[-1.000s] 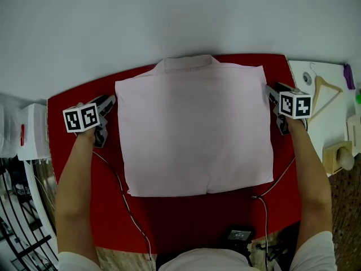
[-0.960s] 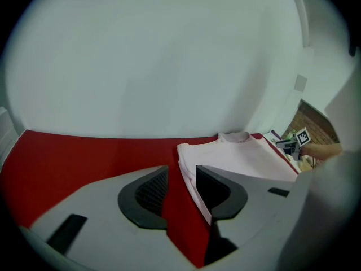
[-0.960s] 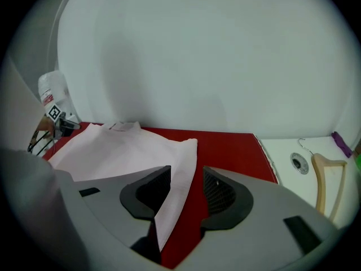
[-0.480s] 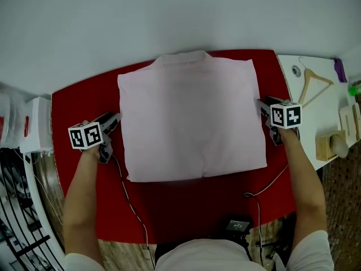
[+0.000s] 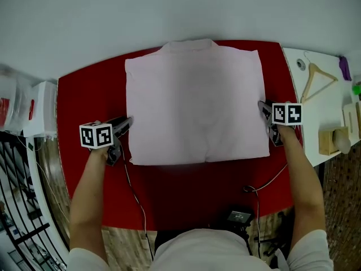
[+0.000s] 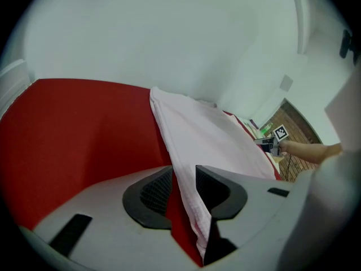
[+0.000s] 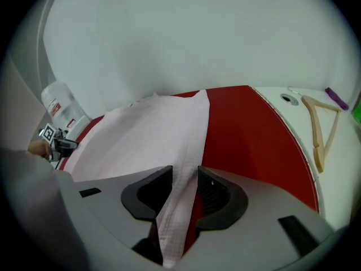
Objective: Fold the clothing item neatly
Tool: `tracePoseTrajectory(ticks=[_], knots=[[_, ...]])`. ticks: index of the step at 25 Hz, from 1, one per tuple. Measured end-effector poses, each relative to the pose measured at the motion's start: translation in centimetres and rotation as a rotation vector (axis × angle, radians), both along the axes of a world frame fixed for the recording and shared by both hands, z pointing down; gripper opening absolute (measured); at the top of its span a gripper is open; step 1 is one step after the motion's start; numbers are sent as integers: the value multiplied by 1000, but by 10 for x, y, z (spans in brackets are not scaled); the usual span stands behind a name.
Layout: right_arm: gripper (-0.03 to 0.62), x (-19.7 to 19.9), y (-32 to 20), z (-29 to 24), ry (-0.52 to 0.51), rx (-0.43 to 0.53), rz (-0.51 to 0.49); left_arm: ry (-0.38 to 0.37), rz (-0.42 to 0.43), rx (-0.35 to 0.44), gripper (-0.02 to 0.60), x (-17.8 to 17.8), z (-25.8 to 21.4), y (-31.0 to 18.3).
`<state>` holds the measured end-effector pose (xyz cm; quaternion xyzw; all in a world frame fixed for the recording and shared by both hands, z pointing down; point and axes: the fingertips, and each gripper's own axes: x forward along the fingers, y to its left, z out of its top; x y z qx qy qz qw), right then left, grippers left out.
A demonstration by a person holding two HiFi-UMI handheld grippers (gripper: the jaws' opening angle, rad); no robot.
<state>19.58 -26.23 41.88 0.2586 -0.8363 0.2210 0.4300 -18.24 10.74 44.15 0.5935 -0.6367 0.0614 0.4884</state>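
On red cloth (image 5: 84,95), pink shirt (image 5: 194,103) folded square; left claw (image 5: 129,122) and right claw (image 5: 262,105) half-open astride its edges

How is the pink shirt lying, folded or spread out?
Folded: the shirt is a tidy rectangle with no sleeves showing, collar at the far edge.

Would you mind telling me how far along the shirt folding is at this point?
Done: the pink shirt lies as a flat rectangle on the red cloth, no sleeve showing. In hand: left gripper and right gripper straddle its side edges, jaws apart. Left: probably a final fold.
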Motion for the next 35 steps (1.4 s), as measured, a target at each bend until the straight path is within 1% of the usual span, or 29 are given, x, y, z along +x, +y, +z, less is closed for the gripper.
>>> tracePoseTrajectory(ticks=[1,2,3,4,5,8,11,13,16,17,19,20,22,24,26,29,32,35], knots=[[136,1,0,0,7,-2,5,7,3,-9,129,3,3,2],[101,1,0,-1,18,3,0,10,3,-16,117,4,5,4],[64,1,1,-1,27,10,-11,8,0,-22,69,4,7,5],[45,0,1,-1,34,17,-23,5,-7,-29,38,3,8,7],[35,0,1,-2,39,24,-32,2,-15,-34,23,2,10,8],[29,3,-4,-2,54,39,-29,-9,-33,-54,17,-3,15,13],[29,8,-6,-1,46,37,-6,-10,-50,-58,17,-6,19,17],[31,6,-5,-1,24,37,-3,0,-68,-35,18,-6,18,17],[34,0,-2,-6,-15,60,-27,32,-110,15,20,-4,10,17],[46,0,-1,-9,-27,70,-36,34,-119,28,28,-3,6,18],[95,1,1,-14,-45,87,-49,32,-126,44,68,1,0,23],[107,2,1,-16,-53,92,-55,30,-129,48,85,4,-3,27],[114,7,3,-22,-73,100,-62,22,-140,56,103,10,-8,36],[115,11,5,-26,-91,101,-73,17,-164,64,107,14,-13,46],[117,17,11,-27,-99,96,-92,20,-186,69,109,22,-17,56],[120,28,25,-26,-110,74,-122,32,-188,68,109,42,-18,69],[123,39,43,-26,-127,51,-133,49,-191,69,109,59,-17,80],[124,54,65,-22,-124,33,-130,59,-198,74,109,70,-15,90]])
